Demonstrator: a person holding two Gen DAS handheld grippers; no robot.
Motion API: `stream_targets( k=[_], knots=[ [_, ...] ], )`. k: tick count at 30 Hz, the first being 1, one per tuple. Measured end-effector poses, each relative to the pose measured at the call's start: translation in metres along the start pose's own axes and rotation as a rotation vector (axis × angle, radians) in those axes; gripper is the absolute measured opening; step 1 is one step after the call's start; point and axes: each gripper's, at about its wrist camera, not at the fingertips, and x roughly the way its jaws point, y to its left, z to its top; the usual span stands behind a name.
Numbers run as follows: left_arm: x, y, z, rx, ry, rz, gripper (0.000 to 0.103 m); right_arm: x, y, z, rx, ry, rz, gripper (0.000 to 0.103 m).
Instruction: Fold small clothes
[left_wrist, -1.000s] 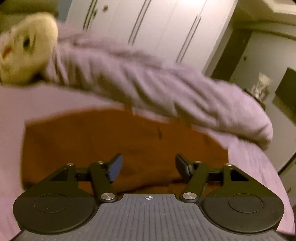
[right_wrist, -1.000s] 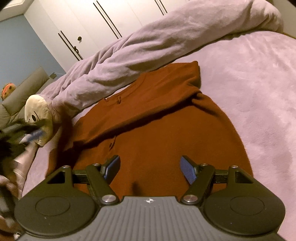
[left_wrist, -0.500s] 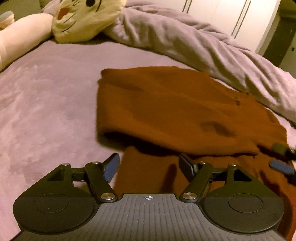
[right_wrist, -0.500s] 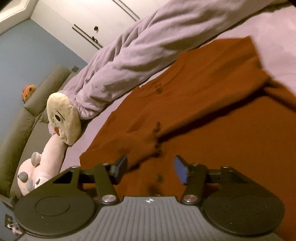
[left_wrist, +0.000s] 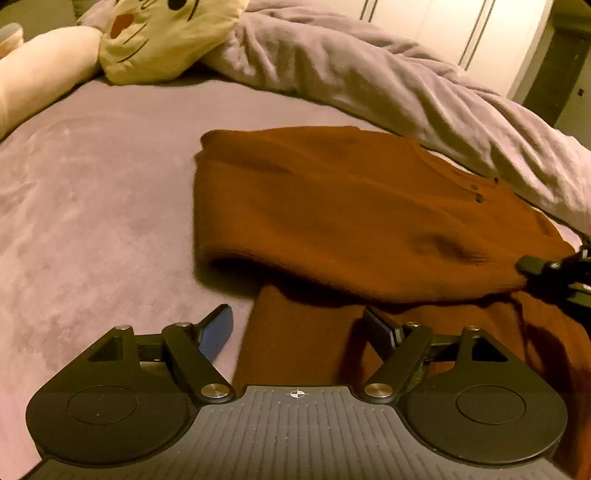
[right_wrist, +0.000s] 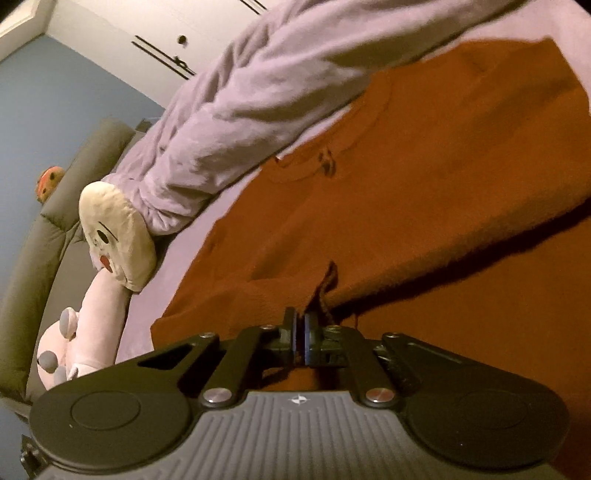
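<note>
A rust-brown buttoned top (left_wrist: 351, 221) lies on the purple bed, its upper part folded over the lower part. It fills the right wrist view too (right_wrist: 443, 206). My left gripper (left_wrist: 301, 328) is open just above the lower left edge of the top, one finger over the bed, the other over the cloth. My right gripper (right_wrist: 300, 332) is shut on the edge of the folded layer of the top. The right gripper also shows at the right edge of the left wrist view (left_wrist: 532, 266), pinching that edge.
A rolled purple duvet (left_wrist: 406, 81) lies along the far side of the top. A cream cat-face pillow (left_wrist: 162, 37) and a pink plush toy (right_wrist: 74, 332) lie near the grey headboard (right_wrist: 48, 236). White wardrobe doors (left_wrist: 424, 22) stand behind.
My right gripper has shut on the edge of the folded layer; it was open half a second ago. My left gripper swung down toward the top's lower left edge and stays open.
</note>
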Motion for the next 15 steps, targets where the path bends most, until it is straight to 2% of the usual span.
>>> stream_targets(
  k=[5,9,15],
  knots=[
    [-0.003,-0.002,0.003,0.010,-0.009,-0.006,0.082,-0.026,0.017,0.009,-0.104,-0.112,-0.013,0.002],
    [-0.001,-0.002,0.006,0.002,-0.002,-0.001,0.082,-0.046,0.016,0.022,-0.121,-0.184,-0.038,0.002],
    [-0.002,-0.013,0.013,0.023,-0.022,-0.015,0.083,-0.081,0.016,0.049,-0.201,-0.330,-0.148,0.002]
  ],
)
